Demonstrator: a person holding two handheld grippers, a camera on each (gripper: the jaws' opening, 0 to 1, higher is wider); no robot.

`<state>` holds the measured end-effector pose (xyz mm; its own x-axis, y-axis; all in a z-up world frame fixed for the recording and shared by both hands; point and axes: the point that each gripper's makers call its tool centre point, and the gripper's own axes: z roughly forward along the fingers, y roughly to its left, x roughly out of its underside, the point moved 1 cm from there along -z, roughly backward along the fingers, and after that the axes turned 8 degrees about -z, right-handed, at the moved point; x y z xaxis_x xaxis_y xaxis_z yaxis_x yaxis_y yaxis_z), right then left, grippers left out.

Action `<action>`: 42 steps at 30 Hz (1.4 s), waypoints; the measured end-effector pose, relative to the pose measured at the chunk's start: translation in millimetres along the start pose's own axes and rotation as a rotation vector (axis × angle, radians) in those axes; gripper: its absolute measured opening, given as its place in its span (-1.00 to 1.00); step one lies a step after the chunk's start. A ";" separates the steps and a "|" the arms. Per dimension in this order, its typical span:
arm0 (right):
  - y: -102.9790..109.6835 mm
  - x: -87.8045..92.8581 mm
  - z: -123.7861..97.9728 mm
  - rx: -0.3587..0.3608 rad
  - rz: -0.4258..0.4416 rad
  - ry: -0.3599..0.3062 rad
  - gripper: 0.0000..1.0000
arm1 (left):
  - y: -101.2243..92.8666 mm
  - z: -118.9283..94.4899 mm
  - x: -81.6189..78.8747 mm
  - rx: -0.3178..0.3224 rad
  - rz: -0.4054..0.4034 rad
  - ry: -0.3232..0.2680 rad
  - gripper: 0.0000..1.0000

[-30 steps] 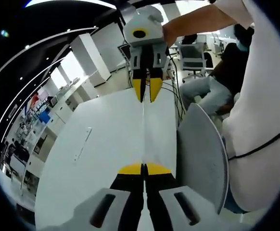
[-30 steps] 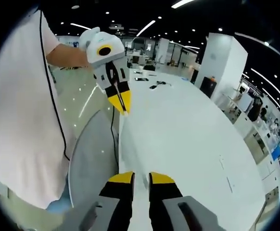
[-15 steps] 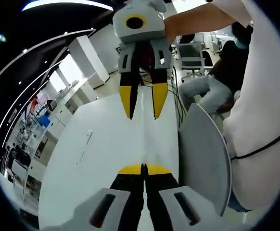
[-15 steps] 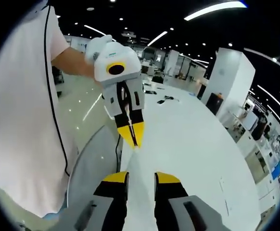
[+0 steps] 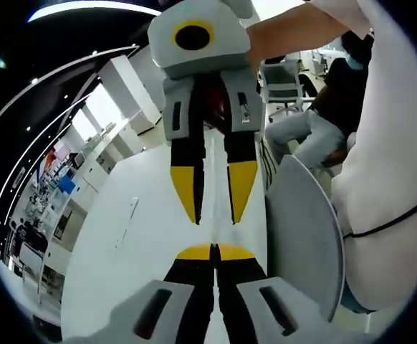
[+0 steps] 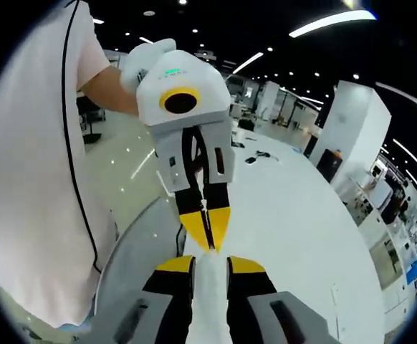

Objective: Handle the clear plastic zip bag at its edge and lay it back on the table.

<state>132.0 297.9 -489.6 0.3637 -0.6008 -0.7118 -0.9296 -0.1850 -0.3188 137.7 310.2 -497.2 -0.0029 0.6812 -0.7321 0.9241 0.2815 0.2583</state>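
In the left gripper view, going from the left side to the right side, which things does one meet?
Shelves by the windows → white table → right gripper, jaws apart → grey chair back → person's white shirt.

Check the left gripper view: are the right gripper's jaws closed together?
No, the right gripper comes in from the top with a clear gap between its yellow-tipped jaws.
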 end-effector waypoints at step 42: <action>0.8 2.3 10.6 -0.001 -0.059 0.016 -1.00 | -2.6 -0.3 -1.3 0.006 -0.004 0.001 -1.00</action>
<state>132.7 304.6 -498.2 0.4168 -0.6013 -0.6817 -0.9066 -0.2209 -0.3595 135.1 308.8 -496.8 -0.0068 0.6807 -0.7325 0.9264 0.2801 0.2517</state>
